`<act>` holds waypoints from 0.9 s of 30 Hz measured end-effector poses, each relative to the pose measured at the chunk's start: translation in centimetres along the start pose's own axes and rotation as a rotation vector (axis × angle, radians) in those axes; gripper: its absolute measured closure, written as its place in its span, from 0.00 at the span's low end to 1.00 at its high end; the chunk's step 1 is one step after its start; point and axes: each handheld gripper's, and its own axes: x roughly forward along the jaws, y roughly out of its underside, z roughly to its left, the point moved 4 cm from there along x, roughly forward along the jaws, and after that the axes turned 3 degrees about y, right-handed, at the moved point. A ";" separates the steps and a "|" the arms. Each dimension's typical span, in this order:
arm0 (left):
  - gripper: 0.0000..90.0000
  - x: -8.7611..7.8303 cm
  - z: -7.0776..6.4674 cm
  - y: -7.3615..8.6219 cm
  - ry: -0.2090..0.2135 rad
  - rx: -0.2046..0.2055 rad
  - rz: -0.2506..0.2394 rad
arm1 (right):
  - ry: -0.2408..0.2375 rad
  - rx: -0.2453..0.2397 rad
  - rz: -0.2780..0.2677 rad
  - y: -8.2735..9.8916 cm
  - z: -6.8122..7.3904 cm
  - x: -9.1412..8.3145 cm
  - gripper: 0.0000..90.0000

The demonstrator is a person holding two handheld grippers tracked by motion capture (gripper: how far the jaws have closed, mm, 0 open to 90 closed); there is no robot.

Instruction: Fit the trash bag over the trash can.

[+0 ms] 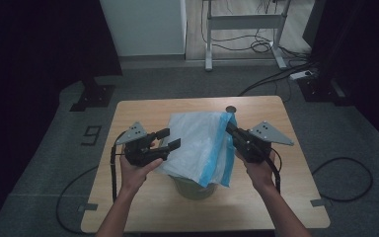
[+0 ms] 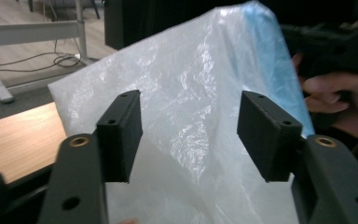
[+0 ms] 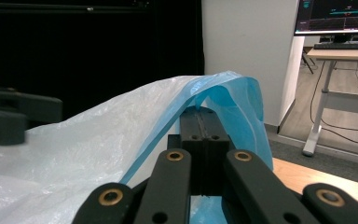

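Note:
A white plastic bag (image 1: 197, 138) with a blue rim (image 1: 216, 153) is draped over a small greenish bin (image 1: 195, 188) in the middle of the wooden table (image 1: 143, 111). My right gripper (image 1: 228, 126) is shut on the blue rim at the bag's upper right corner and holds it up. In the right gripper view its jaws (image 3: 206, 126) meet on the blue film (image 3: 235, 100). My left gripper (image 1: 171, 138) is open at the bag's left side. In the left gripper view the bag (image 2: 191, 79) hangs just beyond the spread pads (image 2: 121, 135), which do not press on it.
A small dark round object (image 1: 231, 108) lies at the table's far edge. Beyond the table are a white cabinet (image 1: 148, 24), a desk frame (image 1: 244, 22) and floor cables (image 1: 343, 173). A monitor (image 3: 338, 16) stands on a desk at the right.

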 end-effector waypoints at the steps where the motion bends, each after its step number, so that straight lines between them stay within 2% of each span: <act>1: 0.50 0.2 -0.1 0.1 -0.006 0.010 0.012 | -0.002 -0.002 -0.002 0.0 0.1 0.0 0.99; 4: 0.66 0.6 -0.3 0.5 -0.034 0.034 0.035 | -0.009 -0.002 -0.006 -0.1 0.4 0.1 0.99; 6: 0.80 0.6 -0.4 0.6 -0.048 0.043 0.036 | -0.015 -0.005 -0.006 -0.1 0.6 0.1 0.99; 9: 0.96 0.5 -0.4 0.6 -0.059 0.054 0.015 | -0.021 -0.006 -0.009 -0.1 0.9 0.0 0.99; 10: 0.99 0.4 -0.4 0.5 -0.064 0.056 0.005 | -0.022 -0.006 -0.009 -0.1 0.9 0.0 0.99; 12: 1.00 0.1 -0.2 0.4 -0.061 0.052 -0.017 | -0.023 -0.005 -0.012 0.0 1.0 -0.1 0.99; 17: 1.00 -1.0 0.2 -0.1 -0.073 0.026 -0.119 | -0.014 0.000 -0.005 0.3 0.6 -0.4 0.99; 27: 1.00 -2.4 1.3 -0.3 -0.090 -0.016 -0.195 | 0.010 0.016 0.017 1.6 -0.4 -0.9 0.99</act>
